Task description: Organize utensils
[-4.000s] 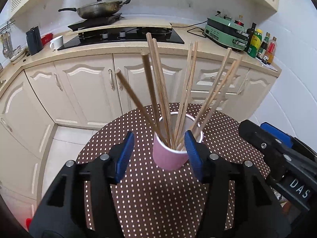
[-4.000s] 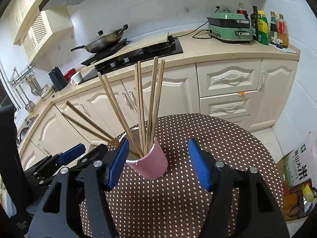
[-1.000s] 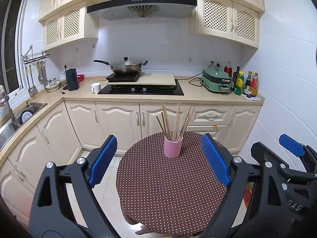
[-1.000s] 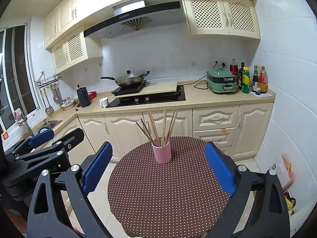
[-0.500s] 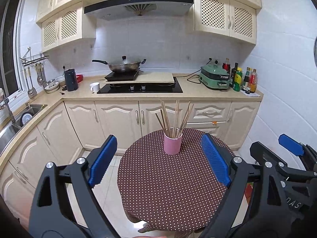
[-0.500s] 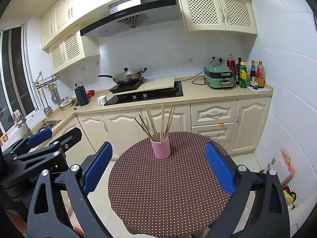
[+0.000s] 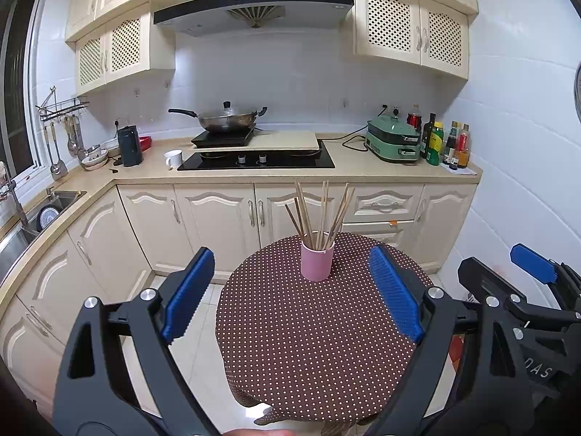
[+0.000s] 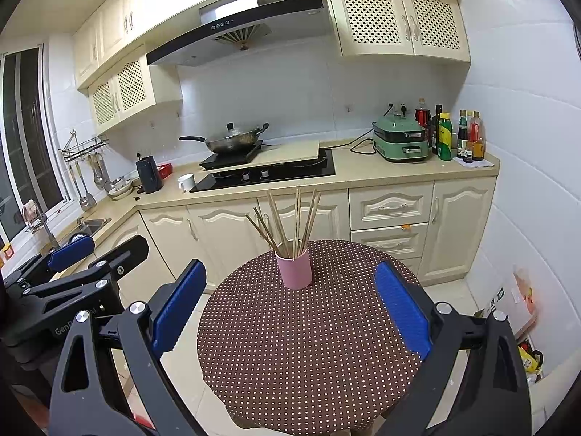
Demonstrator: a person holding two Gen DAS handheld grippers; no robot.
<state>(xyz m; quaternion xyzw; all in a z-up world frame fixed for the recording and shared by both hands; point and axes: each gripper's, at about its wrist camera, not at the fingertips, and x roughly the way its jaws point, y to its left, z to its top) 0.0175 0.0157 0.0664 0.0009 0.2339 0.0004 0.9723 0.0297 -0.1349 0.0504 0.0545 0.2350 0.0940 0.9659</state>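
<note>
the left gripper [image 7: 292, 294] hangs back from the round table [image 7: 308, 345] with its blue pads spread wide and nothing between them; they touch nothing. past it, toward the far side of the polka-dot tablecloth, the pink cup [image 7: 317, 260] stands upright, well apart from both tools, with a bunch of wooden chopsticks [image 7: 319, 214] fanned out of its mouth, all tips up and leaning in different directions.

the chopsticks look light, thin and stiff, and smooth enough to roll or slip out of a loose pinch, so each is probably best taken around mid-shaft, above the cup rim, where one stick stands apart from its neighbours. the cup itself looks light and top-heavy with that load; a sideways knock could likely tip it, so any hold on it should sit low on the wall.

to the right, the right gripper [image 8: 290, 307] is likewise spread wide, empty, and hovering short of the table edge. in its view the cup [image 8: 294, 267] sits centred between its pads but far ahead. with the sticks all gathered in the cup, the sorting looks essentially done.
</note>
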